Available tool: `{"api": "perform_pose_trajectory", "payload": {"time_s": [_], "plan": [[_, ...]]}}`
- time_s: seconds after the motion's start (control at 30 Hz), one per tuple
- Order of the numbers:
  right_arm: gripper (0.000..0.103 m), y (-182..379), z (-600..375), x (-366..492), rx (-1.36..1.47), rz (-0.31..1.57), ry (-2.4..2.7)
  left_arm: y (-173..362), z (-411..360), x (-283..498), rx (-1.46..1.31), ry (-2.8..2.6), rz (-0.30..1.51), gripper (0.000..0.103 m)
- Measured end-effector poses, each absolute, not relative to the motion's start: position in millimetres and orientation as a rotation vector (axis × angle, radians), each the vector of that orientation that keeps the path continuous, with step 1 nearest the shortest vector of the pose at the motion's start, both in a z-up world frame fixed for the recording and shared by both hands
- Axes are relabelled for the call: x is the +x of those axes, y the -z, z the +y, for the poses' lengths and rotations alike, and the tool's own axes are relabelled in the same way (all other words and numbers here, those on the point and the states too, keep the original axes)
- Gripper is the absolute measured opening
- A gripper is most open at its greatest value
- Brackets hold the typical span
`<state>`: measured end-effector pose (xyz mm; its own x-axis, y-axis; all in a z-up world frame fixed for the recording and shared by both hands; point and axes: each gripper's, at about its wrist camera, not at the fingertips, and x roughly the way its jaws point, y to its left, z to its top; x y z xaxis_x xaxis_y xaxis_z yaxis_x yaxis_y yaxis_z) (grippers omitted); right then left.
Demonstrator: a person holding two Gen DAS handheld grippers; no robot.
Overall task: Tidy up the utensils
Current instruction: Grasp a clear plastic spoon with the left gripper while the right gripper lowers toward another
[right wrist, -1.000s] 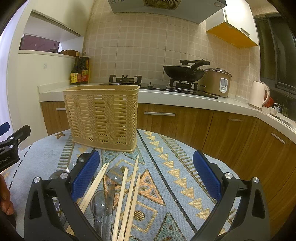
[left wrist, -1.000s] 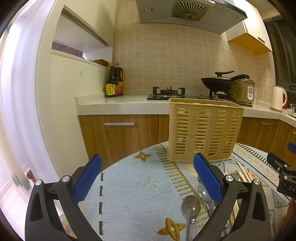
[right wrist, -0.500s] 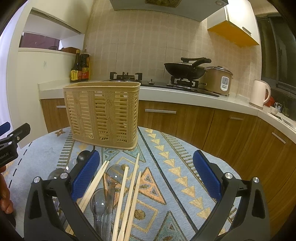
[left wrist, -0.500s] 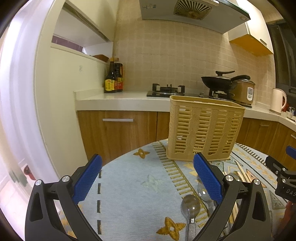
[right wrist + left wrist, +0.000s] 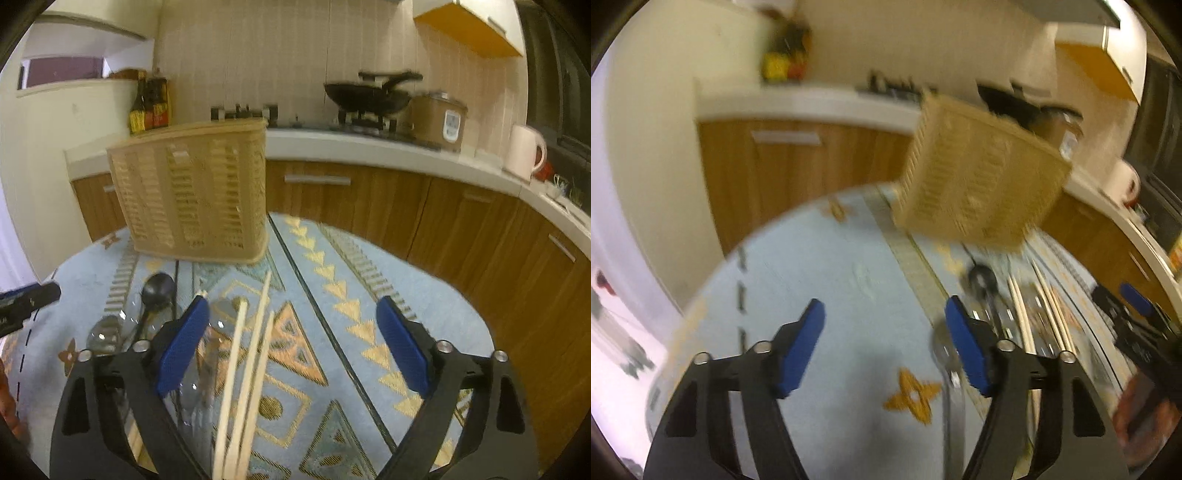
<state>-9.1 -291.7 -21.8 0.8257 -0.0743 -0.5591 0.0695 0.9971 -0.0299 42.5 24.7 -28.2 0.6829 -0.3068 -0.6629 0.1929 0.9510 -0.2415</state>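
The round table (image 5: 424,295), covered by a patterned blue cloth, carries all task items. The woven basket (image 5: 192,195) stands upright at the far side of the table. Chopsticks (image 5: 243,354) lie loose on the cloth in front of the basket, beside several spoons (image 5: 157,288). The right gripper (image 5: 291,339) hovers above the chopsticks, blue pads spread wide, holding nothing. The left gripper (image 5: 882,347) hovers over bare cloth left of the spoons (image 5: 982,277), jaws likewise spread and empty. The left view is motion-blurred.
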Motion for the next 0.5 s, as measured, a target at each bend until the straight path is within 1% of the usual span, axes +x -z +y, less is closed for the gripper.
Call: {"api": "perform_pose_trajectory", "payload": {"time_s": [0.03,0.07,0.13,0.17,0.23,0.3,0.37,0.4,0.43,0.47,0.5], "plan": [[0.077,21,-295,-7,0.008,0.623,0.066,29,24,44,-0.158,0.307,0.802,0.055],[0.073,18,-298,-6,0.023,0.650,0.059,30,21,46,-0.153,0.337,0.845,0.054],[0.069,13,-302,-3,0.040,0.694,0.032,33,13,48,-0.134,0.385,0.899,0.053],[0.068,12,-303,-1,0.042,0.706,0.025,34,9,48,-0.121,0.403,0.926,0.053],[0.068,5,-305,2,0.037,0.748,0.009,36,-1,46,-0.091,0.446,0.968,0.048],[0.066,1,-305,7,0.037,0.790,-0.017,38,-11,45,-0.052,0.471,1.002,0.046],[0.065,-2,-305,12,0.042,0.834,-0.047,41,-19,45,-0.012,0.467,1.026,0.043],[0.065,-2,-305,14,0.043,0.850,-0.055,45,-25,45,0.017,0.463,1.040,0.039],[0.062,0,-304,17,0.048,0.878,-0.070,47,-27,46,0.034,0.458,1.051,0.034],[0.058,1,-304,19,0.055,0.898,-0.080,51,-30,47,0.055,0.449,1.067,0.032],[0.057,4,-304,23,0.071,0.933,-0.099,53,-32,47,0.065,0.445,1.078,0.029]]}}
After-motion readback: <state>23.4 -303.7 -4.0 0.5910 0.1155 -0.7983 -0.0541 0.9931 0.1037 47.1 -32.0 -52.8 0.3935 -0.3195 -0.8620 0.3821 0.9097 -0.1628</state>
